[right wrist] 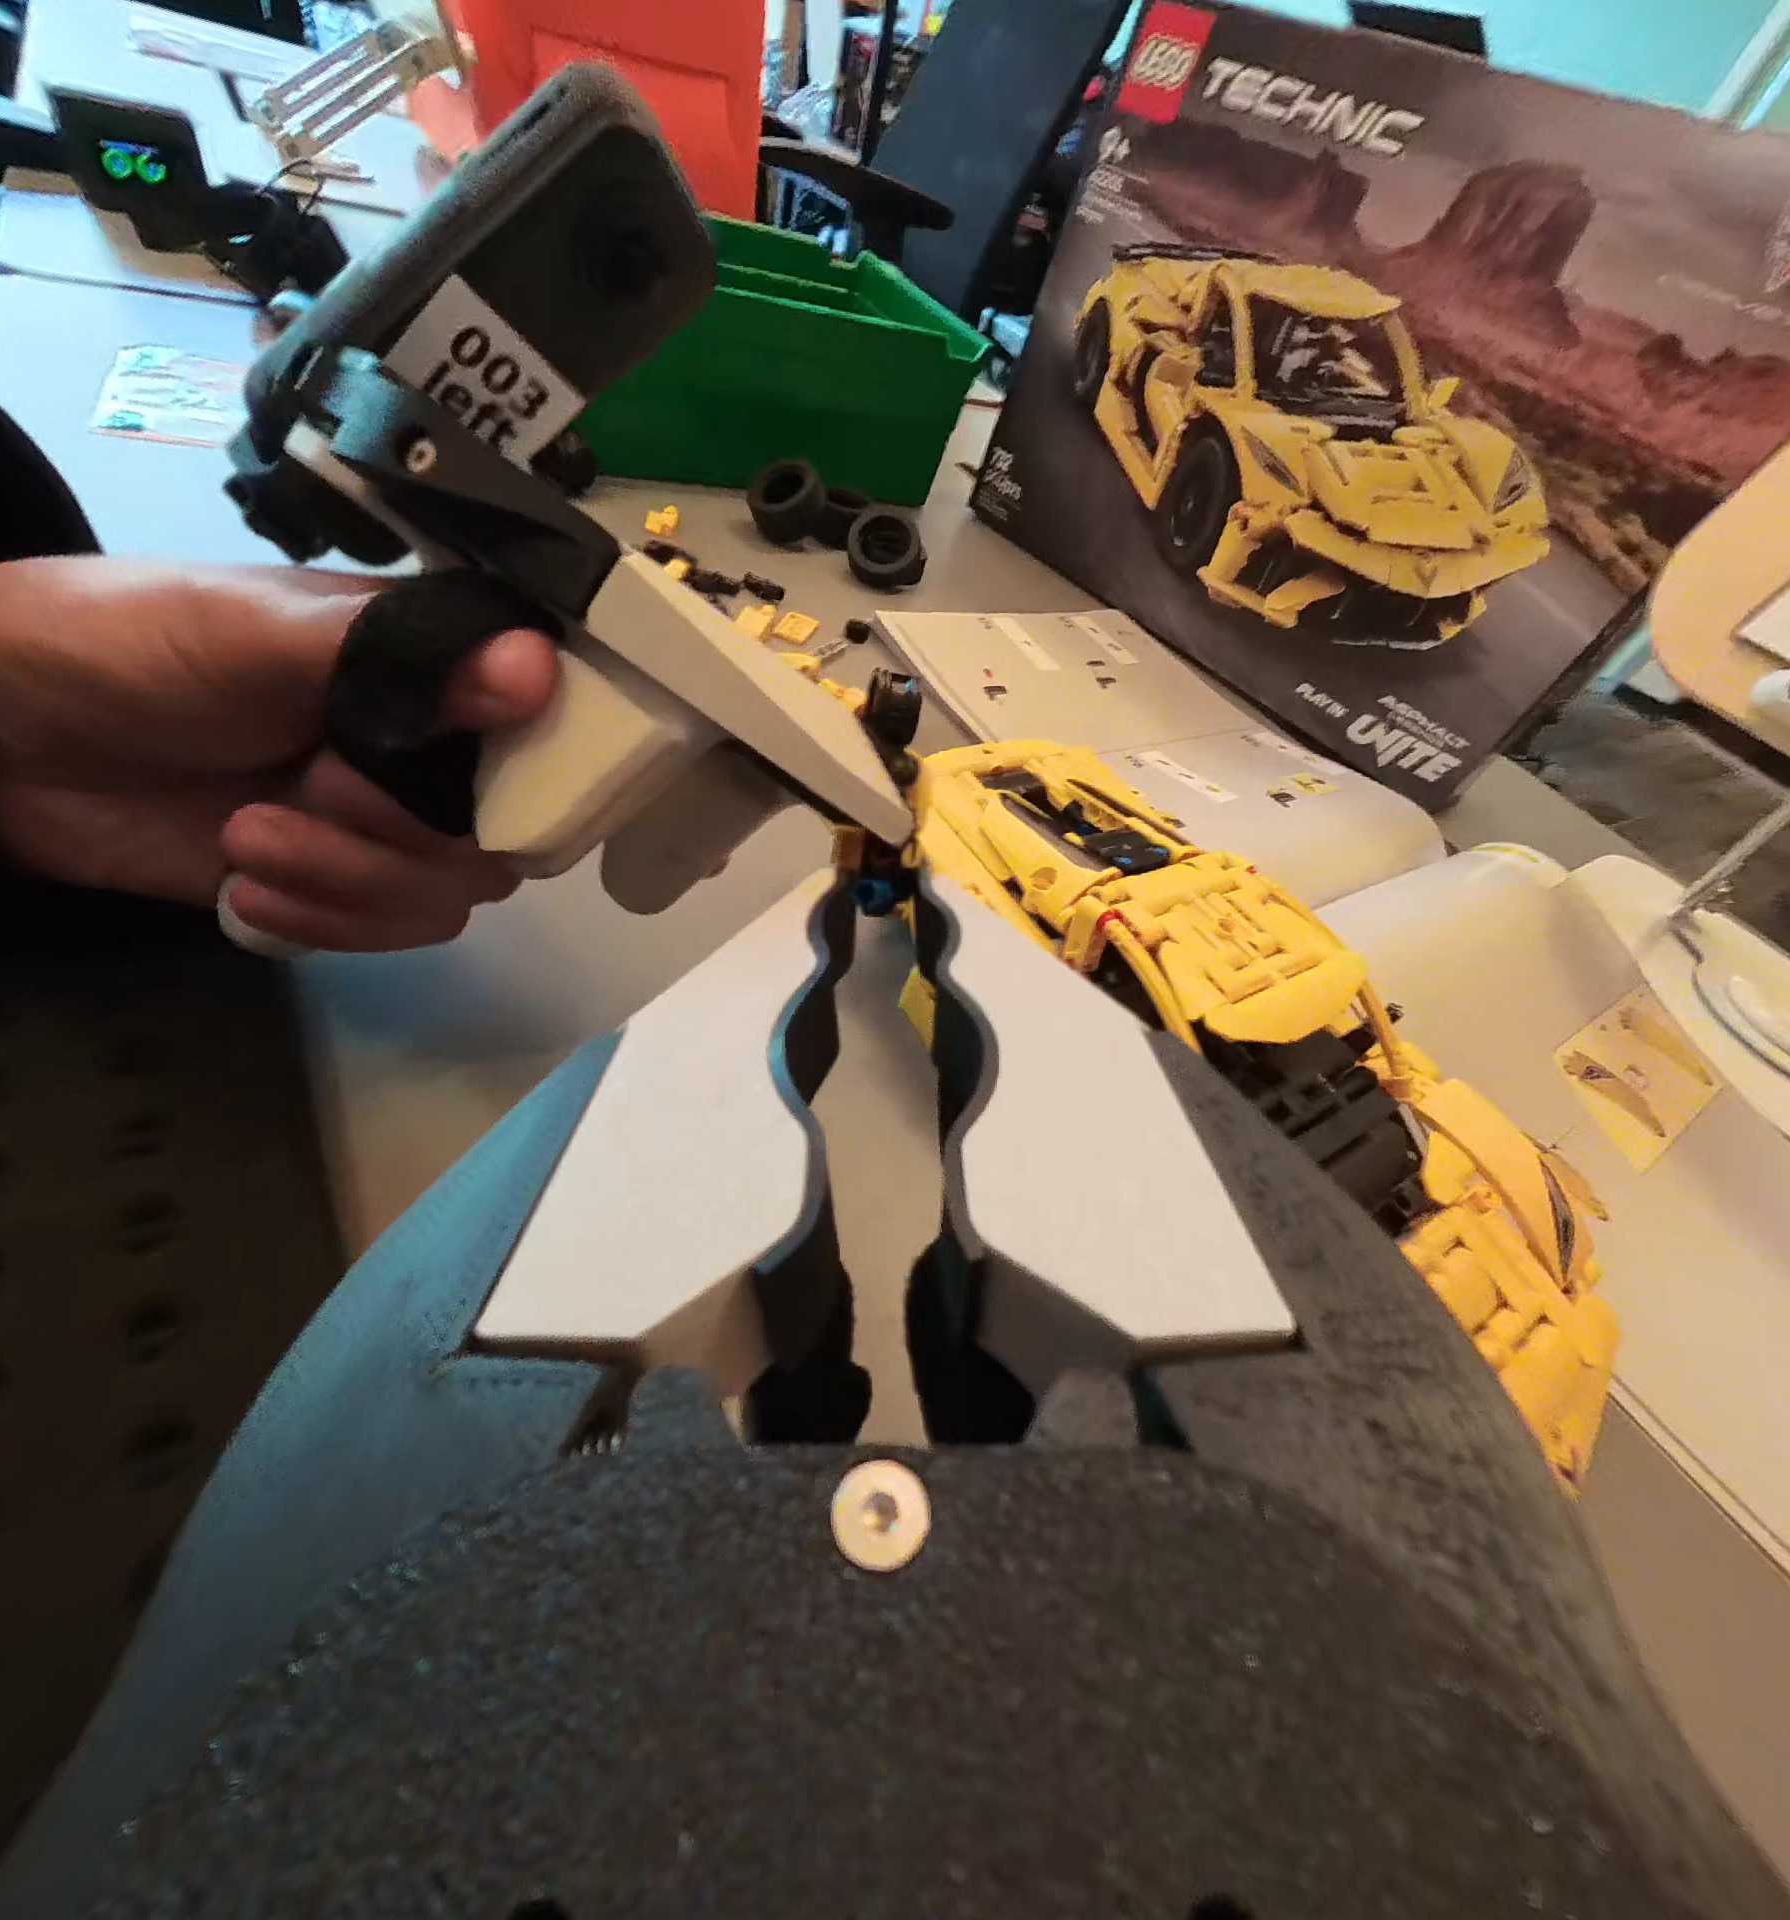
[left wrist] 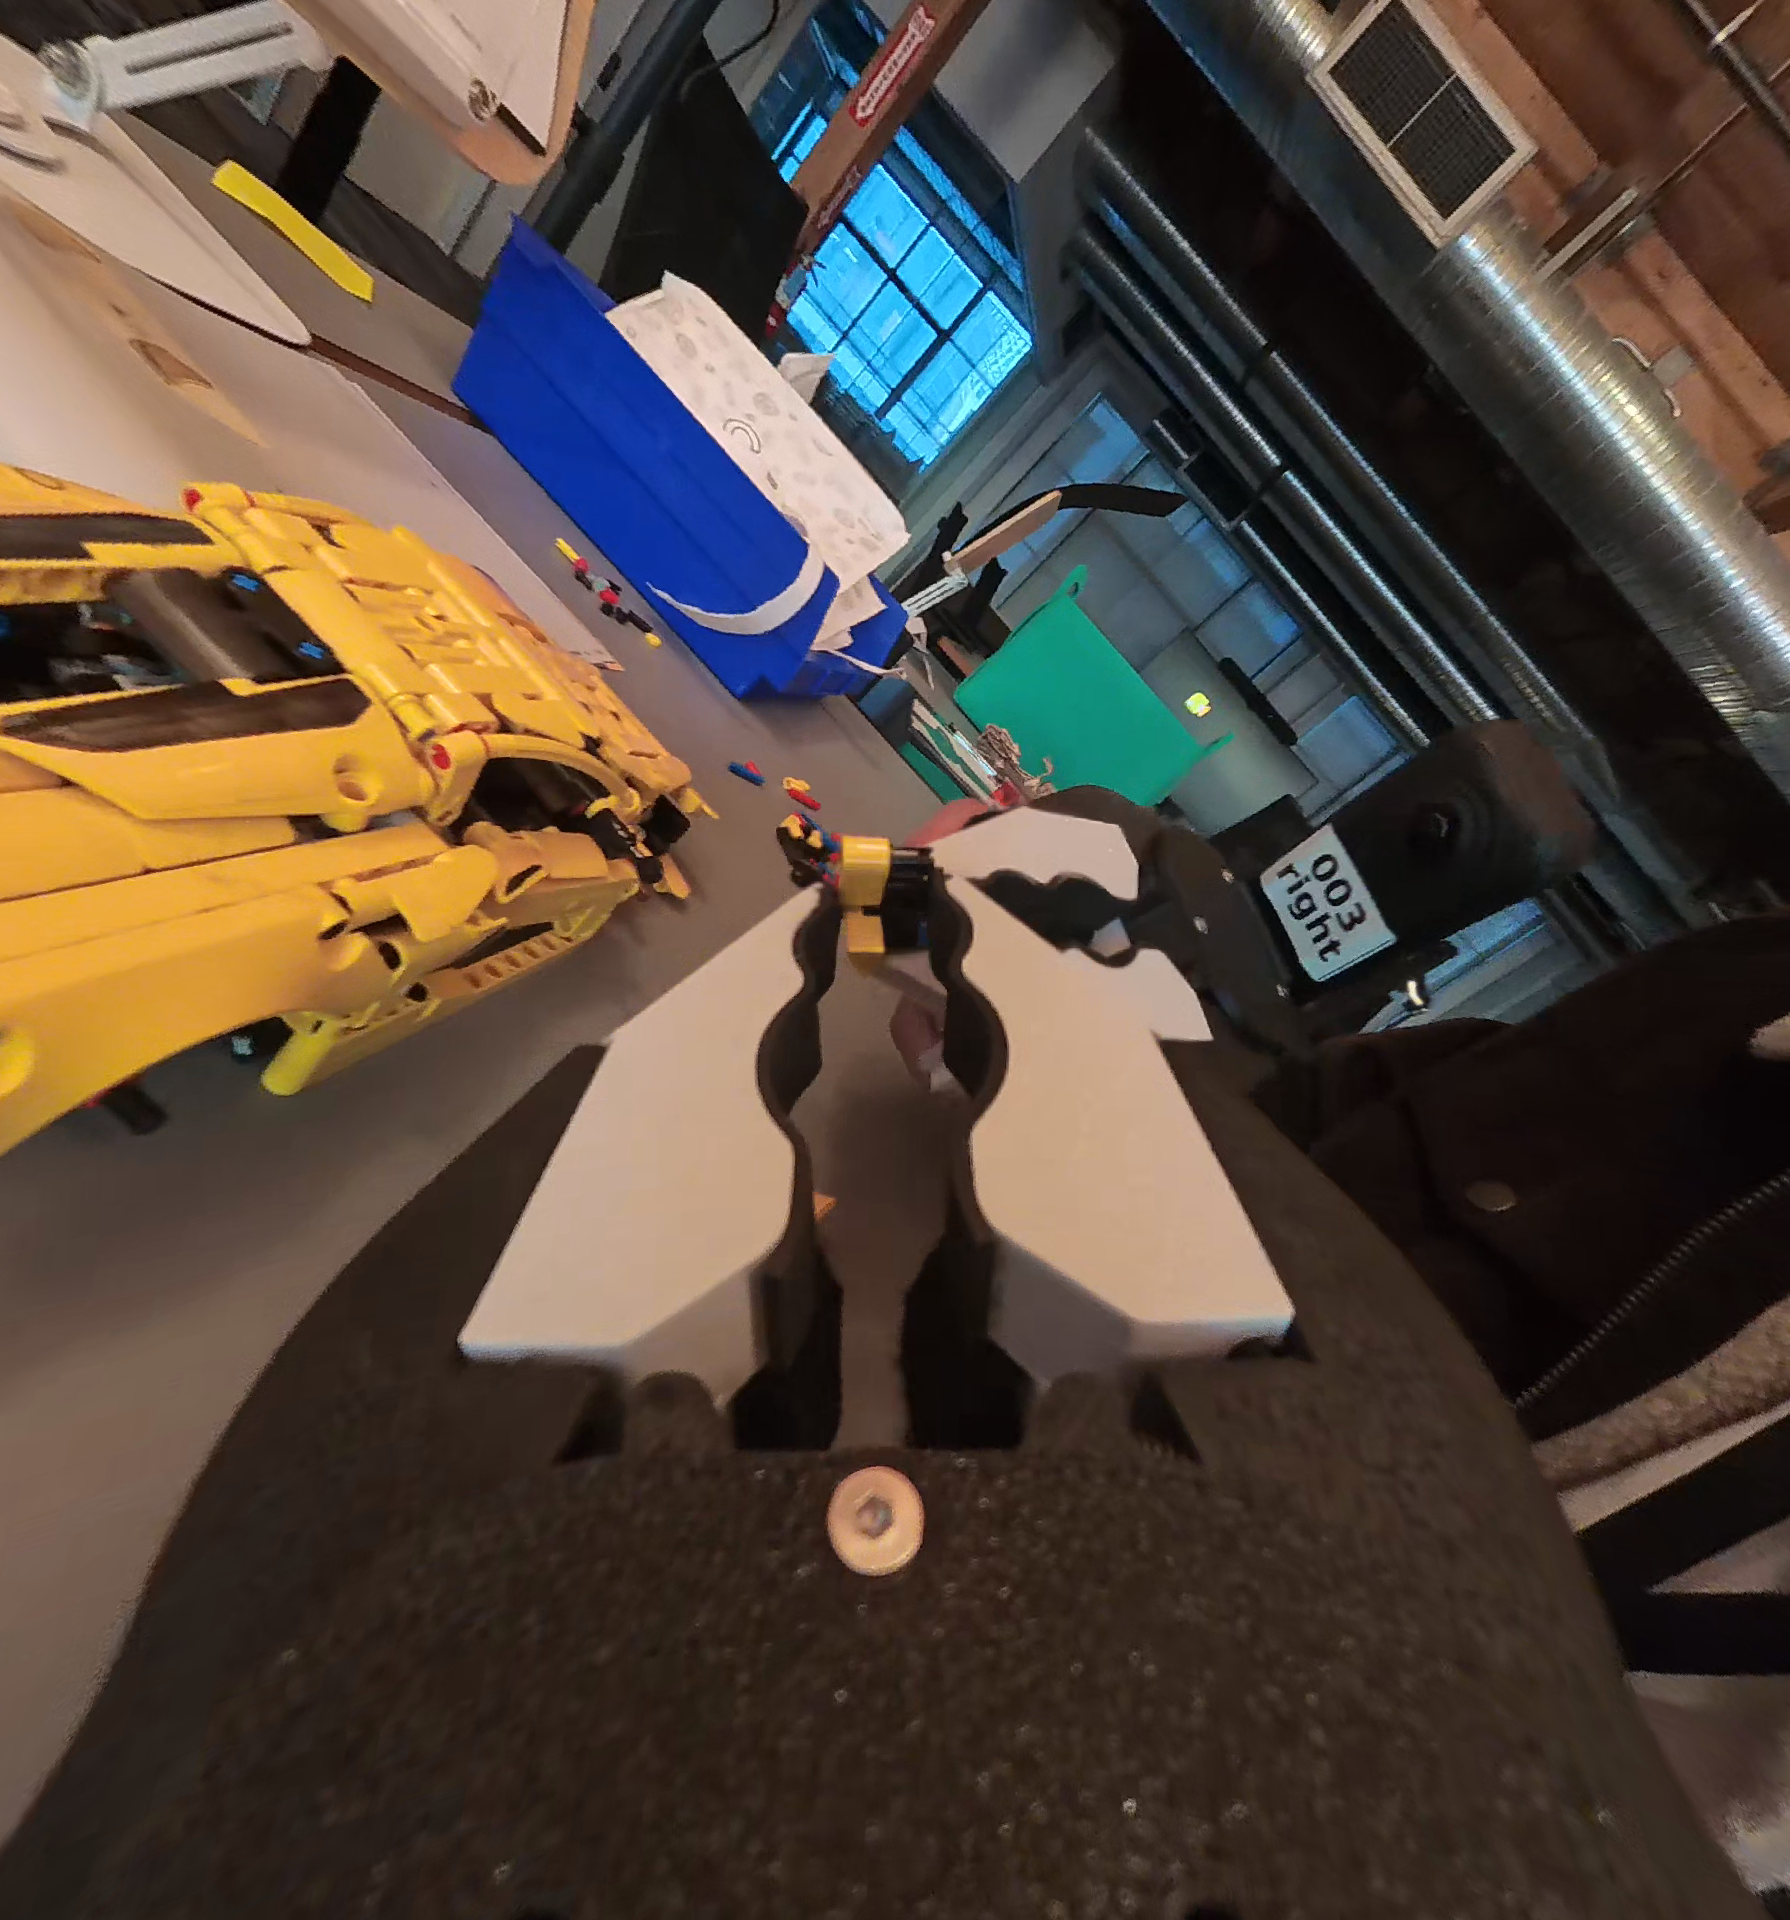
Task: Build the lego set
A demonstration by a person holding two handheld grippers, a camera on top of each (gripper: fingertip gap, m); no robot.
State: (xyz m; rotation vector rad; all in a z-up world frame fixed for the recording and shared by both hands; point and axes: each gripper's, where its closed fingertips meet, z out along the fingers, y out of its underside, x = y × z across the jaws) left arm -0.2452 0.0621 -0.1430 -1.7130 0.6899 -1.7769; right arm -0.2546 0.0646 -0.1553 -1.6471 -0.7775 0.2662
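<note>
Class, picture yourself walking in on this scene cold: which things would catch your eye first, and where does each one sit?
First the big yellow lego car on the grey table, with its box standing behind it. Then the small yellow and black sub-assembly held above the table, pinched between the left gripper and the right gripper, whose fingers meet tip to tip. Loose black tyres lie before a green bin.

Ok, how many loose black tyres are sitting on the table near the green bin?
3, clustered in front of the green bin: one at the left, one in the middle, partly hidden, one nearest the box. More may lie behind the left gripper.
</note>
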